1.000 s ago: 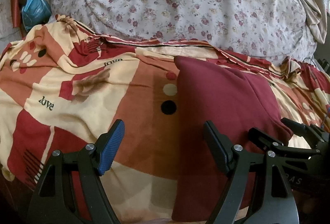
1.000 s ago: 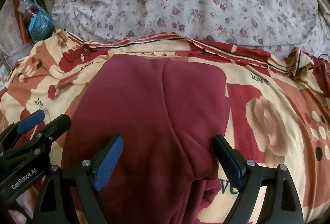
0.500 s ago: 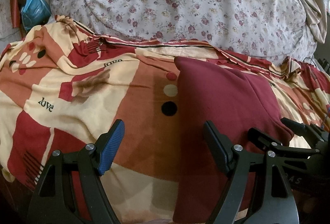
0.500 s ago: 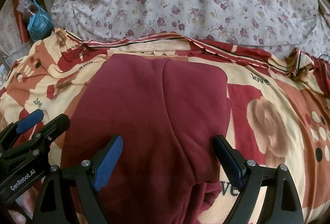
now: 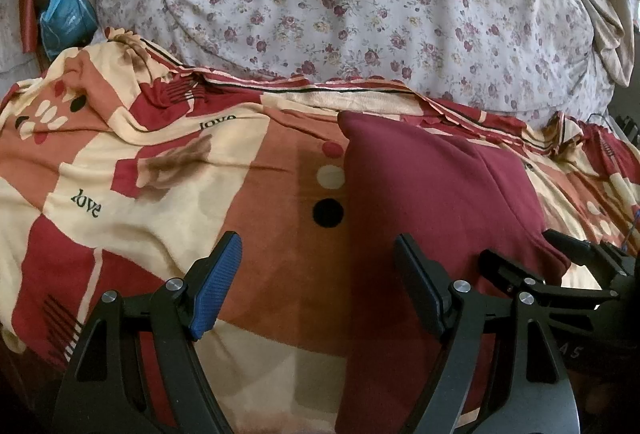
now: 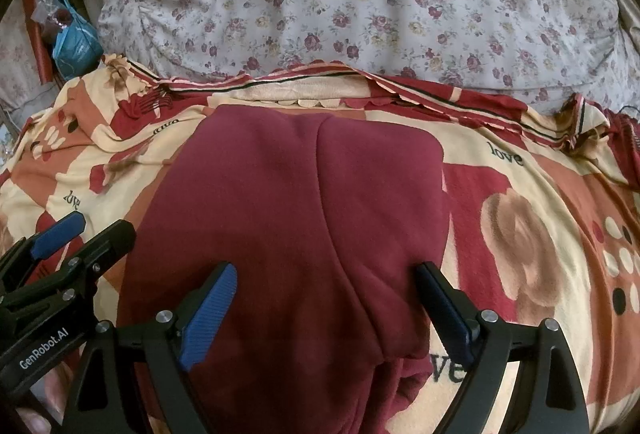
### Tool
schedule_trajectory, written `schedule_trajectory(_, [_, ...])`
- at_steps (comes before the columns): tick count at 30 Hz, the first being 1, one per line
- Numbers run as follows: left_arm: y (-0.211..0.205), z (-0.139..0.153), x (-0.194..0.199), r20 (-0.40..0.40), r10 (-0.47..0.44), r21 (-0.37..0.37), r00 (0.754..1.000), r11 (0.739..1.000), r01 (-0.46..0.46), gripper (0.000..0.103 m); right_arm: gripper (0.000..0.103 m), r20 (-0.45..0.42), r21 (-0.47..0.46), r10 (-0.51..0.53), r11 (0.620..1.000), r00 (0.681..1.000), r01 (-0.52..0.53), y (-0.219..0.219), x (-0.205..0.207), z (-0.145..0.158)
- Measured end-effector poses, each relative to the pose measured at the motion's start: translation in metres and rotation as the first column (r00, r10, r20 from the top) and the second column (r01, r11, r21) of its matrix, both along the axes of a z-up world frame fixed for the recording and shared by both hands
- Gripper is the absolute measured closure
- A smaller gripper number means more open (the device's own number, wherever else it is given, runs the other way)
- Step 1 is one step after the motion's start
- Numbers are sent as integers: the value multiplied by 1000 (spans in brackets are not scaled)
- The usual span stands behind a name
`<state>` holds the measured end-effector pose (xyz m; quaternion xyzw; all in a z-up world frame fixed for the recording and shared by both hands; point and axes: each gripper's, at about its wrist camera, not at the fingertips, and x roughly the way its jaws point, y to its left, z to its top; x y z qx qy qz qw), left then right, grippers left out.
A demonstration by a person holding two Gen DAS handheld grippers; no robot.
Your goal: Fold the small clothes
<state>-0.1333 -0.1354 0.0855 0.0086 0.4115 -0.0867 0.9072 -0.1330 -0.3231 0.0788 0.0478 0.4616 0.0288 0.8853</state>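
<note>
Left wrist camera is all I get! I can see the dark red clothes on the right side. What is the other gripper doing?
Observer: The right gripper is open, with its fingers spread over the dark red garment and pinching nothing.
Operator: Is the clothes flat all over?
Observer: No. The right wrist view shows its near end, by the gripper, bunched up.
Operator: What's past it on the right?
Observer: A big brown rose printed on the blanket, just beside the garment.
</note>
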Motion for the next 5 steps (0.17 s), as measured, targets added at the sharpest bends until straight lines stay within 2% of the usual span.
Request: schedule_trajectory(5, [0, 0, 3, 0, -4, -4, 1000, 1000, 4, 24, 13, 5, 17, 11, 1000, 1000, -11, -4, 3, -1])
